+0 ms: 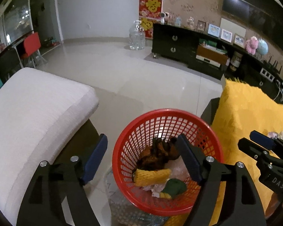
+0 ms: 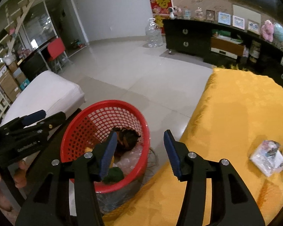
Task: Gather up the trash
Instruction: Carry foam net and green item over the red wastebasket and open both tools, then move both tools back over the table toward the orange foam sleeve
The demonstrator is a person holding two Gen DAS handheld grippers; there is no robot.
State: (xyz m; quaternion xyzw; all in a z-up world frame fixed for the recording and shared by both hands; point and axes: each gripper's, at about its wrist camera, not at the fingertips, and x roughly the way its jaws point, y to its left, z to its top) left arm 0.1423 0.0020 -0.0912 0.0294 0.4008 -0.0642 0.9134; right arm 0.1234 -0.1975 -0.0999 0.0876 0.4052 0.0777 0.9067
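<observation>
Both tools stand apart, empty: left tool over the red basket on the floor beside the desk. Only the right-wrist view shows the plastic wrapper near the desk's right edge.

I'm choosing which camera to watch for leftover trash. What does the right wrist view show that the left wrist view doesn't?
Only the right wrist view shows the clear-wrapped packet plainly, lying on the yellow cloth. Only the left wrist view shows the yellow foam net lying in full in the basket. Both share the red basket holding trash, the white cushion, and both hand-held grippers open and empty: left, right.
</observation>
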